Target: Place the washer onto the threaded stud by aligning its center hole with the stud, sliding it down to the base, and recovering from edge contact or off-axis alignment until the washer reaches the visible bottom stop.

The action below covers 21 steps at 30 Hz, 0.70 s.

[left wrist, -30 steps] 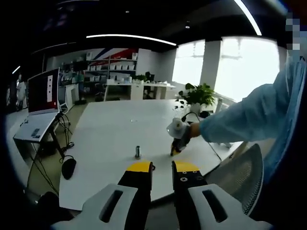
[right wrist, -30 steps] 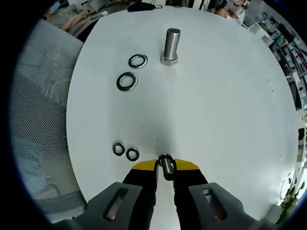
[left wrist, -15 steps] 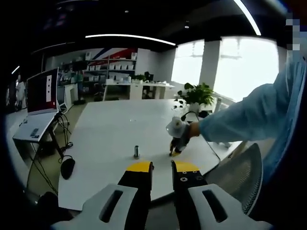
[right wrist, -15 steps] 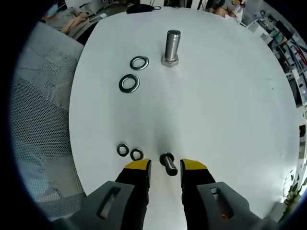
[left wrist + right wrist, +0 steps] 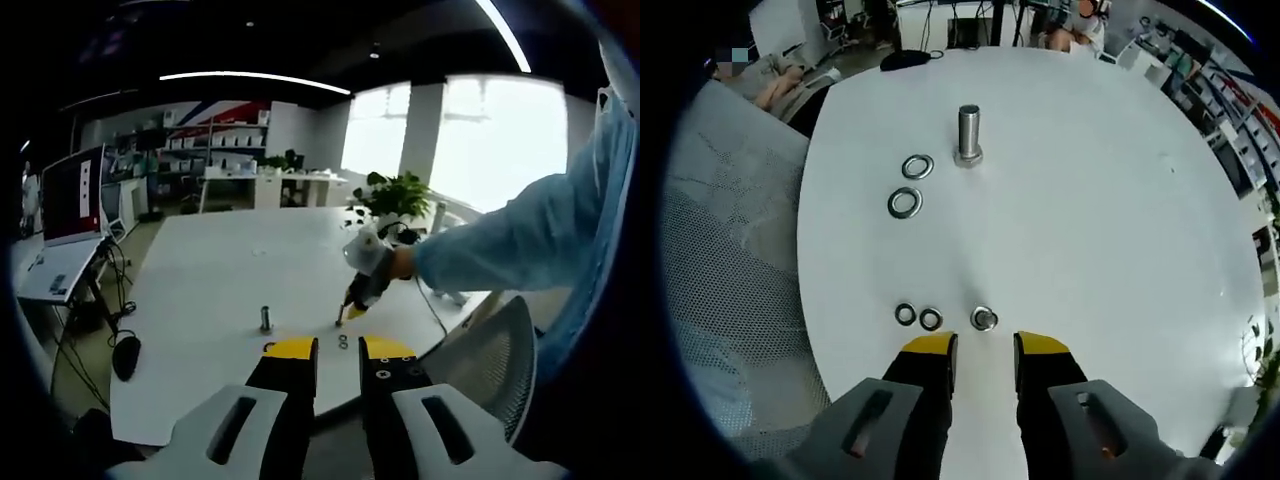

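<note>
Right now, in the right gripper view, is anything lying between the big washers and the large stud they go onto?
Nothing visible does. The two large washers lie flat beside the large stud, with bare table between them. The right gripper is open, back near the small stud.

Upright on the white desk (image 5: 1120, 230), head down, toward the far edge: a silvery threaded stud (image 5: 968, 136), bare of any washer. Just beside it, two large washers (image 5: 911, 184) lying flat. Near the near edge, two small washers (image 5: 918, 316) touching (a short bolt (image 5: 984, 319) alongside, apart).
</note>
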Available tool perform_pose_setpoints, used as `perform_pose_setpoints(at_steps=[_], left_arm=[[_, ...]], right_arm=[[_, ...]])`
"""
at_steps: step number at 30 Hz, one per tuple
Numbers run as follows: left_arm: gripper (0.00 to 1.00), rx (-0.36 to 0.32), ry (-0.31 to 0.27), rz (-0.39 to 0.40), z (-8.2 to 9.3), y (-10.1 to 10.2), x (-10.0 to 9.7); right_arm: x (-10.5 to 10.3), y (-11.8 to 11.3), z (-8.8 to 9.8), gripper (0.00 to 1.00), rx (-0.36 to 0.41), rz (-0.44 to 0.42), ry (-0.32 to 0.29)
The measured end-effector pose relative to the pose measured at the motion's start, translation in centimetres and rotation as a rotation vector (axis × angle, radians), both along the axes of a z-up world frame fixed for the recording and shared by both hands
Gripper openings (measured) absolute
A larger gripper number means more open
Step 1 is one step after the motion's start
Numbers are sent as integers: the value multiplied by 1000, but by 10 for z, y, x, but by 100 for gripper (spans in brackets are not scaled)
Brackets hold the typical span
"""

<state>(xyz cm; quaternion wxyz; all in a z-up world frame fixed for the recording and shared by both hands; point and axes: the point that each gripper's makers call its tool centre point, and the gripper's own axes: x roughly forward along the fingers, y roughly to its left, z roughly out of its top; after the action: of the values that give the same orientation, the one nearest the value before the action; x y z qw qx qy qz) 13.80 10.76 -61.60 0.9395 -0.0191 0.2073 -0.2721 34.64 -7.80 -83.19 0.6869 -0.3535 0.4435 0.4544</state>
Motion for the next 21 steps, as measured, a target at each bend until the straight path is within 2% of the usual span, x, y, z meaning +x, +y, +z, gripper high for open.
perform_pose_setpoints(at_steps=[11, 18, 21], left_arm=[[14, -4, 4, -42, -3, -11, -5], [14, -10, 17, -61, -11, -17, -7], [14, -20, 34, -81, -17, -26, -11]], right_arm=[[-12, -15, 2, 23, -11, -34, -13], [-27, -9, 3, 18, 0, -17, 16], [-33, -4, 0, 15, -13, 42, 17]])
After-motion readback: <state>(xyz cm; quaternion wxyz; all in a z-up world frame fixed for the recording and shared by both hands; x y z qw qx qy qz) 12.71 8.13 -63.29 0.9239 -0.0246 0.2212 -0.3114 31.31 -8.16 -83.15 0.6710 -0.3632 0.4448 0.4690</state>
